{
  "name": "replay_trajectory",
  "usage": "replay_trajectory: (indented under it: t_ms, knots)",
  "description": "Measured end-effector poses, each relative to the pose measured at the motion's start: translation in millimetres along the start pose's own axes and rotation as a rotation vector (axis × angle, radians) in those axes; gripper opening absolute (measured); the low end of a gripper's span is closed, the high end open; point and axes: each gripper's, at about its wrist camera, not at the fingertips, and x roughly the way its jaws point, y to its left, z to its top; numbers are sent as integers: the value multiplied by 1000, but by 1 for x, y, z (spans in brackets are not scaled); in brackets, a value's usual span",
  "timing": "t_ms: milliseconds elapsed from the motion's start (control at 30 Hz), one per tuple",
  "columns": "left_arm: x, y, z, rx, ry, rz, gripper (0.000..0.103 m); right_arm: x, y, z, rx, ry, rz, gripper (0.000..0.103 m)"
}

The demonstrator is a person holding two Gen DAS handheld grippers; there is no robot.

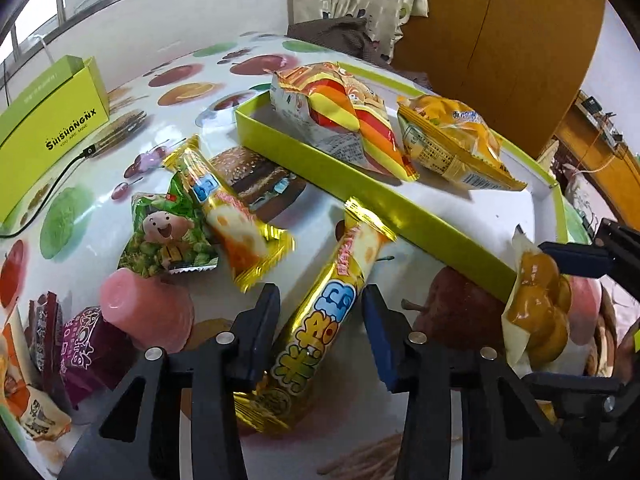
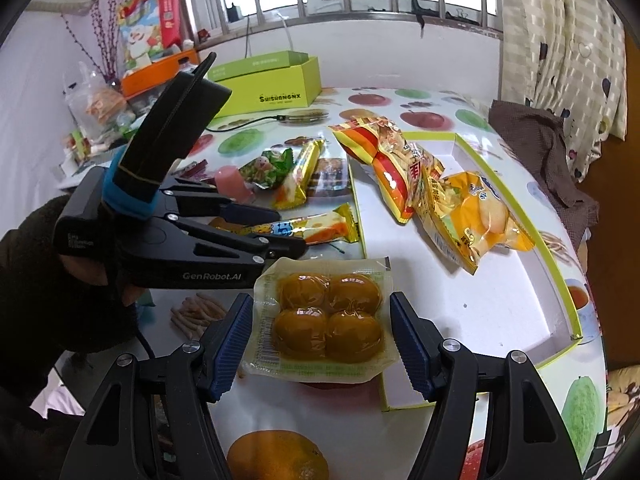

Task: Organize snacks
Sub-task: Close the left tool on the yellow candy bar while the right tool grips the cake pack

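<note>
A shallow green-rimmed white box [image 1: 304, 152] [image 2: 552, 280] holds a striped orange snack bag [image 1: 344, 120] [image 2: 384, 160] and a yellow snack bag [image 1: 452, 140] [image 2: 476, 216]. My left gripper [image 1: 320, 308] is shut on a gold snack bar [image 1: 332, 312] [image 2: 316, 228] beside the box. My right gripper [image 2: 322, 328] is shut on a clear pack of four yellow yolks [image 2: 326, 320] [image 1: 536, 304], held over the box's near corner. On the table lie a second gold bar [image 1: 224, 204], a green pea packet [image 1: 168, 236] and a pink jelly cup [image 1: 144, 312].
A green lidded box [image 1: 44, 128] [image 2: 268, 84] with a black cable stands at the back. Purple and orange packets [image 1: 80, 356] lie at the left. A brown cloth [image 2: 540, 148] drapes the table's far edge. Clutter stands by the window [image 2: 140, 40].
</note>
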Motion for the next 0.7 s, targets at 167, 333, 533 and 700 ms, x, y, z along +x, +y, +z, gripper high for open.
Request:
replay_trajectory:
  t_ms: [167,333,533,700]
  knots:
    - [0,-7,-2,23,2,7,26,0,-2,0,9,0,1,68]
    - [-1,-3,-2,-35,-2,18,23,-1,-2,0,8,-7,0,68]
    - [-7,0,-10,-83,-7,32,24,-1,-3,0,15,-10,0,68]
    - [-20,2,-12,-114,-42,35,24,-5,-1,2,7,-27,3,68]
